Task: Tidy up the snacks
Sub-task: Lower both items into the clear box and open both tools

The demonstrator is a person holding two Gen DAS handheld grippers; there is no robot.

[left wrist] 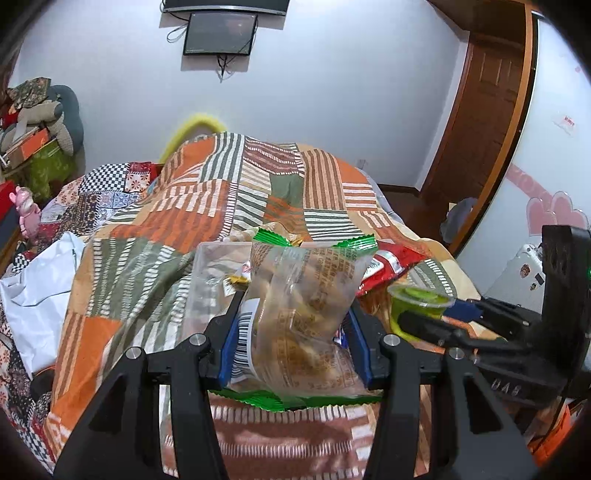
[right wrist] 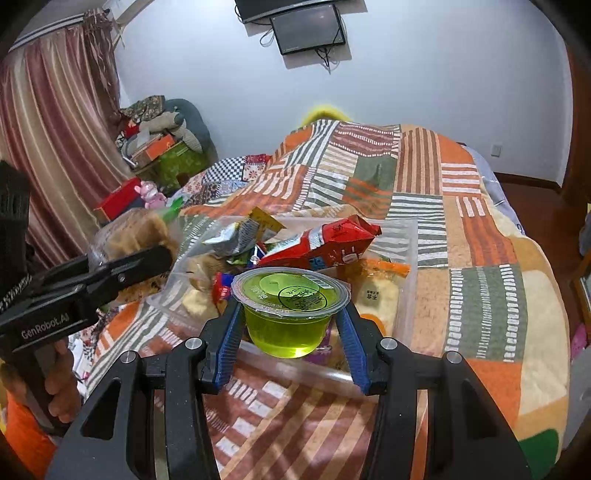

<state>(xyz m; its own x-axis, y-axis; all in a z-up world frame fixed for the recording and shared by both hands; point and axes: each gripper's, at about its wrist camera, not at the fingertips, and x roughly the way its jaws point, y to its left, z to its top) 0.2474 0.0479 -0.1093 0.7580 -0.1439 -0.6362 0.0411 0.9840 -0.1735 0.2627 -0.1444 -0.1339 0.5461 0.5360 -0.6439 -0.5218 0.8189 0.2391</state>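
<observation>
My left gripper [left wrist: 293, 325] is shut on a clear bread packet with green ends [left wrist: 303, 317], held upright above the bed beside a clear plastic bin [left wrist: 207, 280]. My right gripper [right wrist: 291, 325] is shut on a green jelly cup [right wrist: 290, 310], held over the near edge of the bin [right wrist: 408, 258]. The bin holds a red snack bag [right wrist: 325, 242], a yellow-silver packet [right wrist: 243, 230], a pale bread packet [right wrist: 378, 295] and other small snacks. The jelly cup [left wrist: 419, 304] and right gripper also show in the left wrist view, and the left gripper's finger [right wrist: 122, 275] with its bread packet [right wrist: 129, 232] in the right wrist view.
Everything sits on a bed with a patchwork striped blanket [right wrist: 480, 258]. White cloth [left wrist: 40, 291] lies at the left. Boxes and stuffed items [right wrist: 159, 140] are piled by the curtain [right wrist: 55, 122]. A wooden door [left wrist: 491, 110] stands at the right, and a screen [right wrist: 308, 29] hangs on the wall.
</observation>
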